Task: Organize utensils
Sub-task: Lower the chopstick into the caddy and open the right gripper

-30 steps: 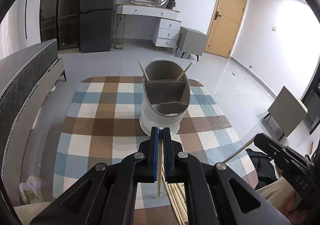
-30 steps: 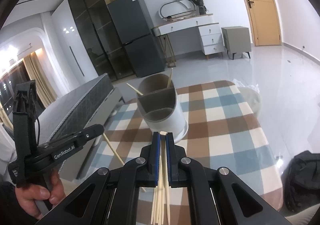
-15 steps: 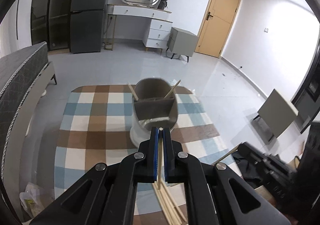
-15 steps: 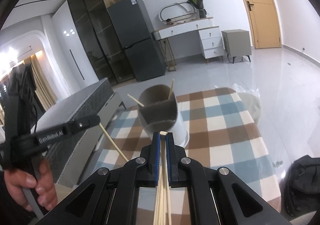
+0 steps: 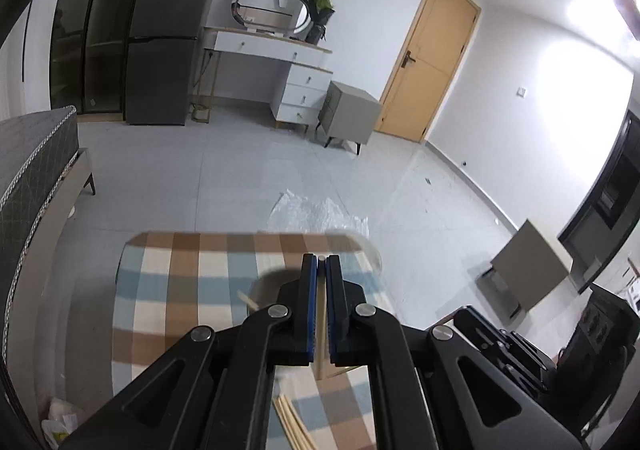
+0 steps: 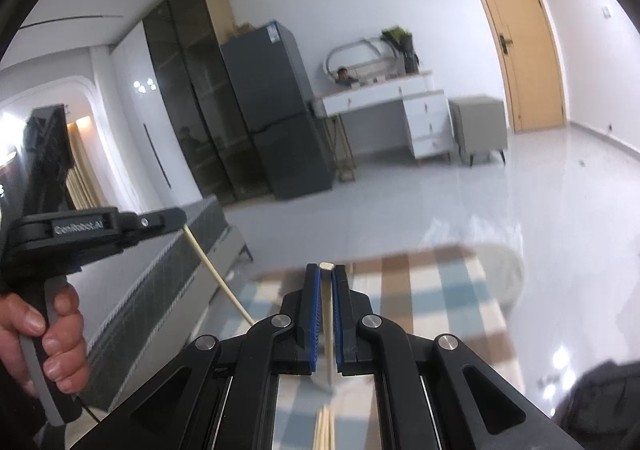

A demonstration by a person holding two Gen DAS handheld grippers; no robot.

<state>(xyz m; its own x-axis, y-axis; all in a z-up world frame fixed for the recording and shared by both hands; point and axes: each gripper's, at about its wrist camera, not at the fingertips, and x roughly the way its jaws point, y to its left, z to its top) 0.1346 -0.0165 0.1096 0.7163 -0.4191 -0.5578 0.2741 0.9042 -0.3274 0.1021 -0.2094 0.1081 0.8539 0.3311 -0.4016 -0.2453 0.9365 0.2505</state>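
Observation:
My left gripper (image 5: 321,264) is shut on one pale wooden chopstick (image 5: 322,314) that runs back between the blue pads. The grey-and-white utensil holder (image 5: 264,282) is blurred and mostly hidden behind the fingers; a chopstick (image 5: 246,298) sticks out of it. In the right wrist view my right gripper (image 6: 326,272) is shut on another chopstick (image 6: 328,322). The left gripper (image 6: 182,218) shows there at the left, held by a hand (image 6: 60,330), its chopstick (image 6: 212,270) slanting down. Several loose chopsticks (image 5: 292,422) lie on the checked tablecloth (image 5: 180,270).
A dark bed (image 5: 32,170) runs along the left of the table. A crumpled plastic sheet (image 5: 316,210) lies on the floor beyond the table's far edge. A fridge (image 5: 168,30), white dresser (image 5: 300,78) and door (image 5: 428,66) stand at the far wall. A black bag (image 6: 592,402) sits low right.
Both grippers have risen with their chopsticks still clamped. The holder has dropped from the middle of both views to behind the fingers, and more floor and far wall show.

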